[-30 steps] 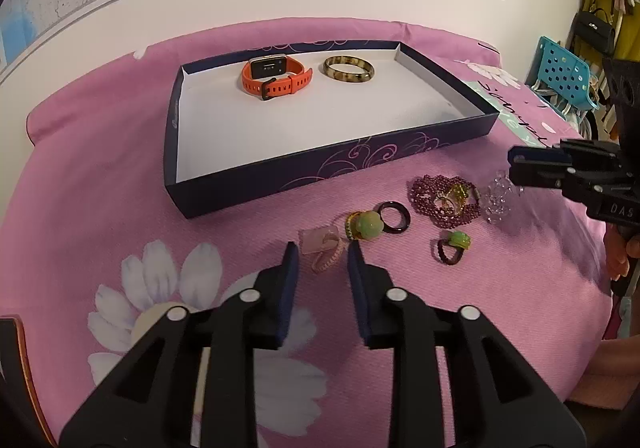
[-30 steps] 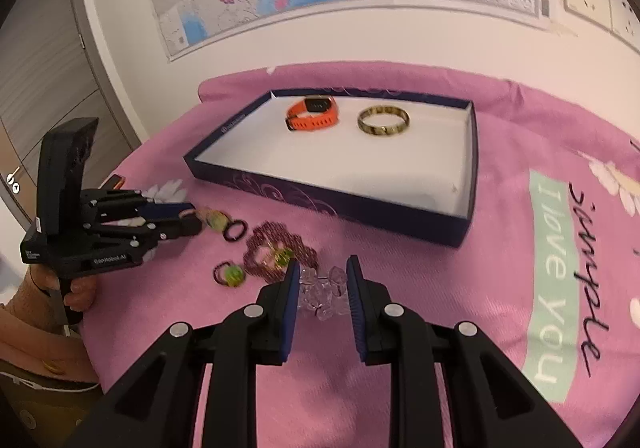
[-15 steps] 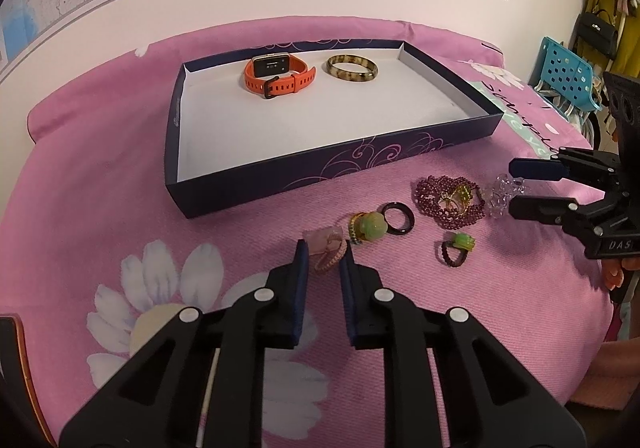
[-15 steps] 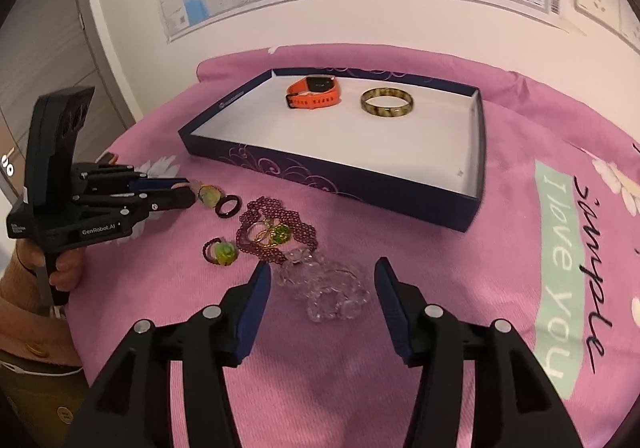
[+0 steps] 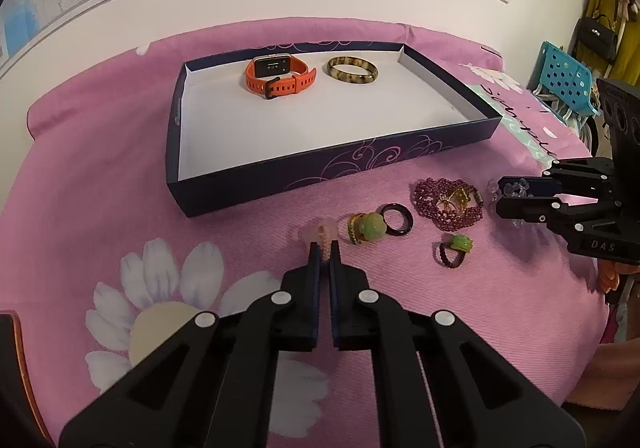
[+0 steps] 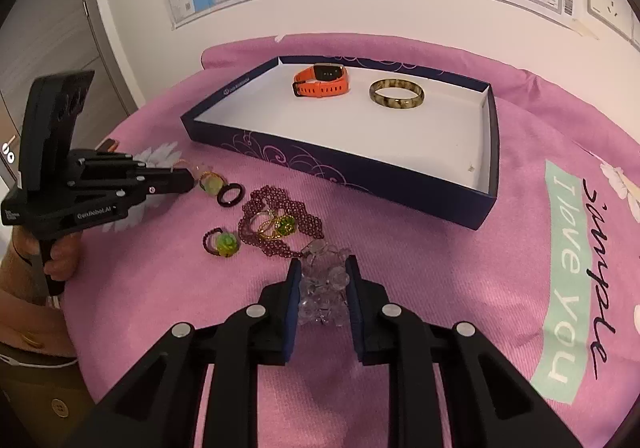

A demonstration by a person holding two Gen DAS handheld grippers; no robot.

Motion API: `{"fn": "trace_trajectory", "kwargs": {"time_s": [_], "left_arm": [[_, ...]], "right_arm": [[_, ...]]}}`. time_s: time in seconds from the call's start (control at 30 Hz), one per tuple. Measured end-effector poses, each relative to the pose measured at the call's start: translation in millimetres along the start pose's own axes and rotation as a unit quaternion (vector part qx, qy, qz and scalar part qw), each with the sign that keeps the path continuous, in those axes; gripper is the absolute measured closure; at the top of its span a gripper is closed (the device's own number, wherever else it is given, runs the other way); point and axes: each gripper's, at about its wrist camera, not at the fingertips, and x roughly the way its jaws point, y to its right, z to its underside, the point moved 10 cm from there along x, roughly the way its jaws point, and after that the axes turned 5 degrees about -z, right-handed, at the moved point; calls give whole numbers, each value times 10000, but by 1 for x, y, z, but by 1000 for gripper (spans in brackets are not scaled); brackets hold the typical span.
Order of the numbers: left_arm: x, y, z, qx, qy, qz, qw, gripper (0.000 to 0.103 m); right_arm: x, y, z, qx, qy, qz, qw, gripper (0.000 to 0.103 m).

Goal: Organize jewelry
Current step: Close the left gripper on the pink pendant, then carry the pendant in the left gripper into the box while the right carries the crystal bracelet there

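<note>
Fingers of the left gripper [image 5: 325,250] pinch a pale pink ring [image 5: 322,233]; the right gripper [image 6: 322,273] is closing around a clear crystal bead bracelet [image 6: 325,280]. Inside the dark blue shallow box [image 5: 320,177] lie an orange smartwatch [image 5: 280,77] and a mottled brown bangle [image 5: 352,70].

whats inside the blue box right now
Inside the blue box: an orange watch and a mottled brown bangle, side by side near the far wall. The near wall hides a strip of floor behind it.

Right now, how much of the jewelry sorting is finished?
Done: the orange watch and mottled bangle lie in the box. In hand: the left gripper pinches a pink ring; the right gripper is closing on clear beads. Left: purple necklace, black ring, two green-stone rings.
</note>
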Motion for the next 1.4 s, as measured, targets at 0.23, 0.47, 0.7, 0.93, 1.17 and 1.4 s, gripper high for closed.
{"fn": "trace_trajectory", "kwargs": {"time_s": [0.23, 0.47, 0.7, 0.93, 1.17, 1.4], "left_arm": [[-7, 1, -1, -43, 67, 66, 9999, 99], [-19, 0, -6, -53, 200, 125, 9997, 99], [-29, 0, -14, -56, 335, 167, 9993, 99], [-38, -1, -29, -39, 526, 178, 9984, 99], [-39, -8, -47, -106, 668, 144, 9976, 99], [-38, -10, -63, -83, 770, 95, 9970, 99]], "right_arm": [[-12, 0, -8, 96, 193, -70, 9997, 83], [-28, -4, -25, 109, 497, -138, 9986, 83], [-36, -2, -40, 89, 696, -82, 9975, 83], [-38, 5, -59, 98, 863, -62, 9962, 83], [-34, 10, -80, 63, 954, -7, 9954, 83], [-26, 12, -95, 5, 979, -14, 9952, 83]]}}
